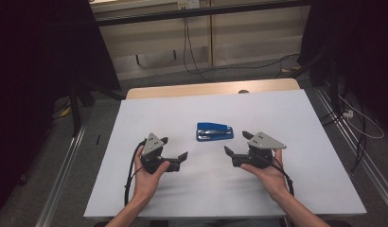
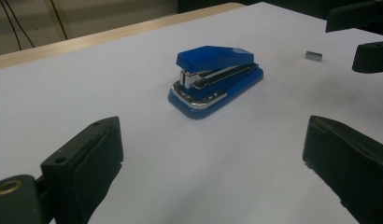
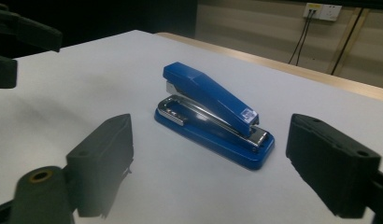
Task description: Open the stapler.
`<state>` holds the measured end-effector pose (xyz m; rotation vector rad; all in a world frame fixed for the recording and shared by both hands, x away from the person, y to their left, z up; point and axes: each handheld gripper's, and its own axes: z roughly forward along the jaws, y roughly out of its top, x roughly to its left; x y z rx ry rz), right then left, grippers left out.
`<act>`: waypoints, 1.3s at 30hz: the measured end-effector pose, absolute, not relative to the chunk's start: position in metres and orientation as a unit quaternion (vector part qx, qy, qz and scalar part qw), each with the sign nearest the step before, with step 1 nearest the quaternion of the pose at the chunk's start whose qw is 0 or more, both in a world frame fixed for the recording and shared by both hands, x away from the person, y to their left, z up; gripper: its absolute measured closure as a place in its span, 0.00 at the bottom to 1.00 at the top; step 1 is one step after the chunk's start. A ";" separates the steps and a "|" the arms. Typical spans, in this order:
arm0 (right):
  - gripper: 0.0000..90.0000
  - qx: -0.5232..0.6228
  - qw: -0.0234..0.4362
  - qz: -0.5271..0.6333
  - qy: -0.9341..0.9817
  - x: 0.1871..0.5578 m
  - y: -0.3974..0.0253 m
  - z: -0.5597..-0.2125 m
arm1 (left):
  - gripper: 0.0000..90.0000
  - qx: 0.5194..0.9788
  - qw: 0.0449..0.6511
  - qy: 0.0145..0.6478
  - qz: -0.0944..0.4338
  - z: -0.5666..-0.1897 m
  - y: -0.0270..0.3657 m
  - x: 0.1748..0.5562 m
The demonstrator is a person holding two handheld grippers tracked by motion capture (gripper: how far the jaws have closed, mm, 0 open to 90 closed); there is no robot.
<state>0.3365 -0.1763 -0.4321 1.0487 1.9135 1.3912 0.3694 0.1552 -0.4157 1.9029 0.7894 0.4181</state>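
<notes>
A blue stapler [image 1: 215,132] with chrome inner parts lies flat in the middle of the white table [image 1: 286,113]. My left gripper [image 1: 174,147] is held just left of it and nearer to me, jaws wide apart and nothing between them. My right gripper [image 1: 235,142] hovers open just right of the stapler. In the left gripper view the stapler [image 2: 216,77] lies beyond the open gripper [image 2: 213,172]. In the right gripper view the stapler [image 3: 213,112] sits a little past the open gripper [image 3: 208,177]. Both grippers stay clear of the stapler.
A small metal strip of staples [image 2: 313,56] lies on the table beyond the stapler, near the other gripper's jaws. A wooden edge [image 1: 206,89] borders the far side of the table. Cables [image 1: 192,61] and metal rails [image 1: 64,165] run along the floor around it.
</notes>
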 end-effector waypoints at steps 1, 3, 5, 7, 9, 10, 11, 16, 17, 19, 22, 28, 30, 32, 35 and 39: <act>0.19 0.389 0.269 0.517 0.713 0.338 -0.175 -0.432 | 0.06 0.786 0.497 0.326 0.173 -0.416 0.155 0.369; 0.20 0.387 0.265 0.519 0.715 0.340 -0.173 -0.433 | 0.06 0.787 0.496 0.325 0.170 -0.417 0.153 0.373; 0.20 0.391 0.258 0.522 0.713 0.344 -0.170 -0.433 | 0.06 0.790 0.491 0.329 0.159 -0.416 0.148 0.375; 0.20 0.385 0.259 0.520 0.717 0.347 -0.166 -0.432 | 0.06 0.795 0.492 0.319 0.156 -0.415 0.143 0.374; 0.22 0.381 0.256 0.521 0.720 0.351 -0.161 -0.431 | 0.06 0.798 0.493 0.303 0.168 -0.416 0.138 0.377; 0.22 0.381 0.256 0.521 0.720 0.351 -0.161 -0.431 | 0.06 0.798 0.493 0.303 0.168 -0.416 0.138 0.377; 0.23 0.381 0.254 0.519 0.722 0.353 -0.160 -0.430 | 0.06 0.798 0.493 0.304 0.168 -0.416 0.137 0.379; 0.29 0.381 0.241 0.511 0.732 0.365 -0.151 -0.430 | 0.06 0.795 0.495 0.308 0.167 -0.413 0.131 0.386; 0.29 0.380 0.240 0.510 0.734 0.367 -0.149 -0.431 | 0.06 0.794 0.497 0.307 0.167 -0.412 0.130 0.388; 0.35 0.382 0.233 0.504 0.739 0.372 -0.145 -0.431 | 0.06 0.791 0.500 0.307 0.171 -0.414 0.128 0.392; 0.39 0.387 0.220 0.492 0.748 0.381 -0.139 -0.431 | 0.06 0.794 0.497 0.309 0.166 -0.416 0.125 0.398; 0.49 0.384 0.209 0.495 0.751 0.391 -0.134 -0.430 | 0.05 0.792 0.498 0.309 0.173 -0.416 0.121 0.408; 0.50 0.382 0.209 0.496 0.751 0.393 -0.133 -0.430 | 0.05 0.789 0.501 0.309 0.176 -0.417 0.120 0.413; 0.55 0.386 0.218 0.496 0.747 0.396 -0.133 -0.431 | 0.05 0.797 0.484 0.313 0.181 -0.417 0.114 0.423; 0.59 0.393 0.221 0.503 0.737 0.400 -0.135 -0.434 | 0.05 0.795 0.485 0.312 0.187 -0.419 0.109 0.432; 0.64 0.391 0.217 0.501 0.742 0.401 -0.136 -0.437 | 0.06 0.791 0.491 0.314 0.188 -0.420 0.107 0.437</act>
